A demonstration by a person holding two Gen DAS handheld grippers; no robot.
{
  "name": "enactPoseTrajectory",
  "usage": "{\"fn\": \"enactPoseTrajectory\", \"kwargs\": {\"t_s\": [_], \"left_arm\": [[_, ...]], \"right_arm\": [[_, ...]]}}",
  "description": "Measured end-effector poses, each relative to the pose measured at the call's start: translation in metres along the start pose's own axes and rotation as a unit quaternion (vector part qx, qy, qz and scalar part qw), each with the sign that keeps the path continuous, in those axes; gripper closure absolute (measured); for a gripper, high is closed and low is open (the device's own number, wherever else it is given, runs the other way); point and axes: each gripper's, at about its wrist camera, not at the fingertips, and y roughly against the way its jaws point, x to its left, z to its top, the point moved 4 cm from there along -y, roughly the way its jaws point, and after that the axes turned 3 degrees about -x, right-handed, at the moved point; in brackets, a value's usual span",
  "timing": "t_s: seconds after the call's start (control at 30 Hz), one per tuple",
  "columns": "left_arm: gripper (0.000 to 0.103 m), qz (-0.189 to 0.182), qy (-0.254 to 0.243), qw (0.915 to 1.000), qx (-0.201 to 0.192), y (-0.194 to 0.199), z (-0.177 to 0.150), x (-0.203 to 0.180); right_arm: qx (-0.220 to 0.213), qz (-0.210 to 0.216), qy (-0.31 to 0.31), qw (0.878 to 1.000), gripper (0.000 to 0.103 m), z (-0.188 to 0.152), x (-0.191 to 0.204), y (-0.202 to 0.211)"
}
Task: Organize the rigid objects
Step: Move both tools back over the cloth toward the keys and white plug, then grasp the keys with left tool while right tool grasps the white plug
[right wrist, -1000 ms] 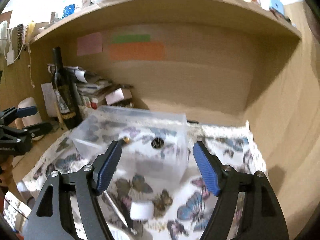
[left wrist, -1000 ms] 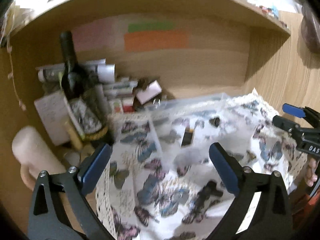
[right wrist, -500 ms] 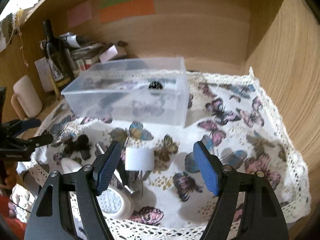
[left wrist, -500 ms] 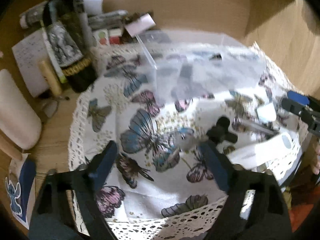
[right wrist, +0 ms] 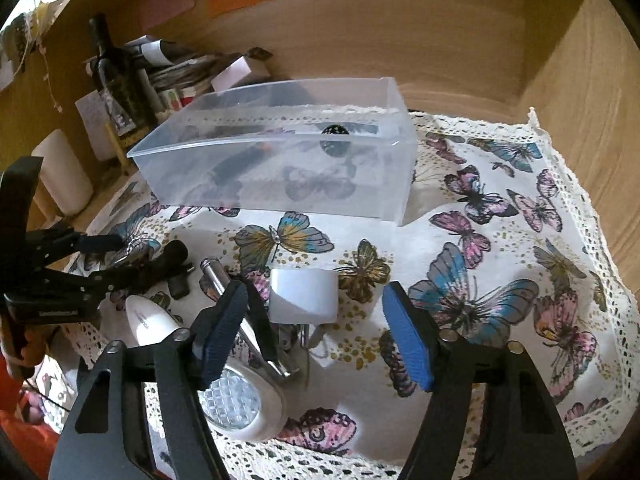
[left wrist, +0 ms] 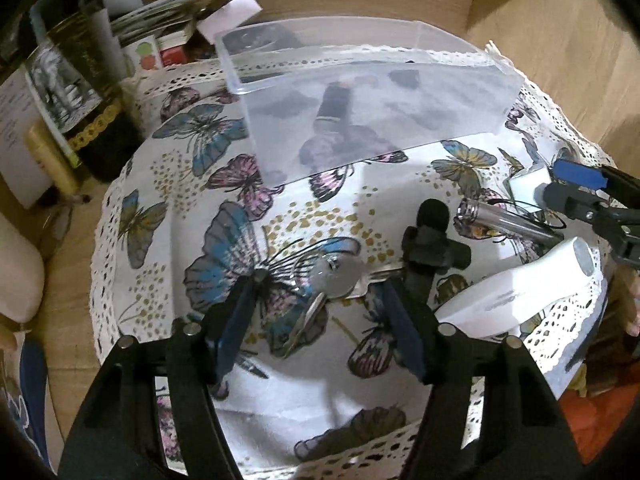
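Left wrist view looks down on a butterfly-print cloth (left wrist: pixel 224 248) spread over the wooden bench (left wrist: pixel 68 268), with a clear plastic box (left wrist: pixel 360 92) as the landmark at the far side of the cloth. The left gripper (left wrist: pixel 320 312) has its jaws wide apart and holds nothing; a bunch of keys (left wrist: pixel 328 284) lies on the cloth between the blue pads, on the near side of the box. Just right of the keys sits a black cross-shaped knob (left wrist: pixel 432 248), then a metal pen-like cylinder (left wrist: pixel 504 220) and a white flashlight (left wrist: pixel 520 292) near the cloth's lace edge. A dark bottle (left wrist: pixel 92 112) stands left of the box, off the cloth. Some small dark items show blurred through the box wall.

Right wrist view shows the same box (right wrist: pixel 280 160) ahead, with a small dark round thing (right wrist: pixel 334 130) inside it. The right gripper (right wrist: pixel 316 336) is also spread wide and empty, its jaws set either side of a small white cube (right wrist: pixel 302 296) that rests on the cloth in front of the box. The flashlight (right wrist: pixel 224 392) lies under the left pad, its lens facing the camera.
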Motion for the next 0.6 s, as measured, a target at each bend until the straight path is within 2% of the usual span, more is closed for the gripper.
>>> {"fn": "enactPoseTrajectory", "kwargs": {"t_s": [0.17,0.23,0.3,0.33,0.37,0.6], "left_arm": [[0.059,-0.013,-0.002,0.9999,-0.01,0.0,0.004,-0.007],[0.069,-0.013,0.005,0.9998,-0.015,0.0,0.005,-0.007],[0.07,-0.016,0.009,0.9997,-0.017,0.0,0.006,-0.007],[0.072,-0.016,0.01,0.9996,-0.019,0.0,0.006,-0.008],[0.096,-0.017,0.011,0.9996,-0.02,0.001,0.006,-0.008],[0.097,-0.02,0.033,0.9989,-0.025,0.005,0.005,0.001]], "right_arm": [[0.007,0.012,-0.006,1.0,0.049,-0.001,0.001,-0.006],[0.012,0.02,-0.011,1.0,0.05,-0.002,0.0,-0.009],[0.018,0.023,-0.013,0.999,0.051,-0.003,0.0,-0.013],[0.02,0.023,-0.013,0.999,0.057,-0.004,0.0,-0.015],[0.022,0.023,-0.014,0.999,0.067,-0.004,0.001,-0.016],[0.007,0.023,-0.02,1.0,0.067,-0.003,0.001,-0.014]]}}
